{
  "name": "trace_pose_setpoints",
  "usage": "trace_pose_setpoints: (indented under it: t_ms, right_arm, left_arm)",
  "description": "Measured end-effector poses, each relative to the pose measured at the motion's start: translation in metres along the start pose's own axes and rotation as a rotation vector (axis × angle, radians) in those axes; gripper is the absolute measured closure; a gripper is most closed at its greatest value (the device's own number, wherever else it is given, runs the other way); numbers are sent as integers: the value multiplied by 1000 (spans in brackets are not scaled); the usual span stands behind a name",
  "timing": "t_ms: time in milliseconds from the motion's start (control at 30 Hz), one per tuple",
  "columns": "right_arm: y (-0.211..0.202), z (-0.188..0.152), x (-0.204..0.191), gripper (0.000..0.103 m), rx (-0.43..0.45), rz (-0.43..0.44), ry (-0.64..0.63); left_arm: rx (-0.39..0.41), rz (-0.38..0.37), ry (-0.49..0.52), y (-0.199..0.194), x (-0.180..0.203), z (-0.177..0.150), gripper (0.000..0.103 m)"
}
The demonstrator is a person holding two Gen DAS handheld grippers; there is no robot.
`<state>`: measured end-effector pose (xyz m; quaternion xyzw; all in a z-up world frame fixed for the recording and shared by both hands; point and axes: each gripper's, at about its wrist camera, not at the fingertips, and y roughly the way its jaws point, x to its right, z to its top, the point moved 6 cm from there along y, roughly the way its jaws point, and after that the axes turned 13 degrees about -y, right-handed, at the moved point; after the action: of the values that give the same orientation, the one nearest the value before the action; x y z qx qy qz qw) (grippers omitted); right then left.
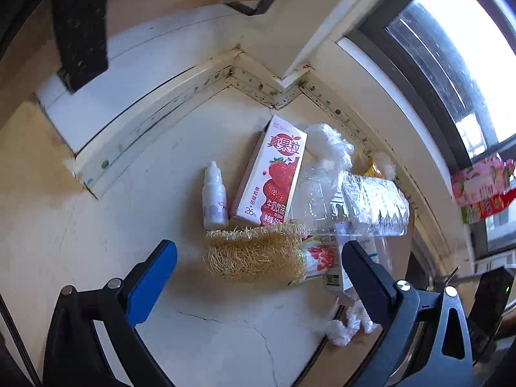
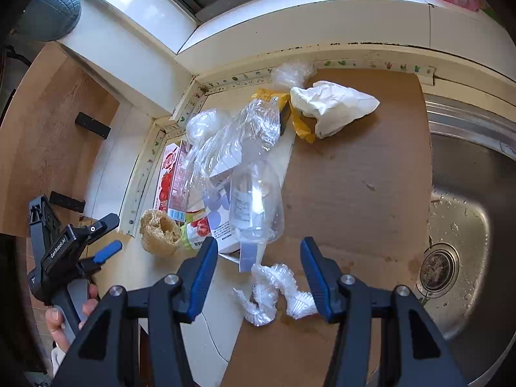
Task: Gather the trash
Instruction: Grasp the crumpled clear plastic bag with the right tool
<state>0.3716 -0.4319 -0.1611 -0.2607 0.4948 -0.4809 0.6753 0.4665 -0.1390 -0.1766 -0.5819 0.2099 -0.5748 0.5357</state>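
A pile of trash lies in the counter corner. In the left wrist view my left gripper point(image 1: 258, 267) is open around a loofah sponge point(image 1: 254, 253); behind it stand a strawberry milk carton point(image 1: 272, 174) and a small white dropper bottle point(image 1: 213, 198), with clear plastic wrap point(image 1: 371, 203) to the right. In the right wrist view my right gripper point(image 2: 259, 274) is open, just above a crumpled clear wrapper point(image 2: 274, 290). Beyond lie a clear plastic bottle point(image 2: 254, 206), the loofah point(image 2: 159, 230), the carton point(image 2: 169, 174), crumpled white paper point(image 2: 332, 104) and my left gripper point(image 2: 108, 237).
A brown board point(image 2: 354, 177) covers the counter beside a steel sink point(image 2: 461, 225) on the right. Walls and a window ledge point(image 2: 290, 13) close the corner behind the pile. The cream counter point(image 1: 96, 242) is cracked near its front edge.
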Motion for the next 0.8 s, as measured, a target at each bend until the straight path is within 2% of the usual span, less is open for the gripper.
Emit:
trace_pose_setpoints:
  t_ms: [233,300,400,533,700,733,800]
  right_arm:
    - [8,-22,0,50,-45,-22,-63]
    - [14,-28,1,50,-61,-29,-80]
    - [24,-37,3,50,-87,-39,-97]
    - [37,-46,-5,50,-103,-56,-137]
    - [47,-53,-20,50,-69,-120,-231]
    - [48,-54,-22,50,-64,-127,-244]
    - [53,-58,-26,50,-68,-155,-271]
  left_arm:
    - [-11,74,391,7,20,-23,2]
    - [5,112,522,11,27,-29,2]
    - [24,138,653,14,35,-34,2]
    - [25,135,734,16,41,-37,2]
    - [36,169,803,30,44,-39,2]
    - [37,179,811,33,43,-39,3]
    - [30,194,820,40,41,-40,13]
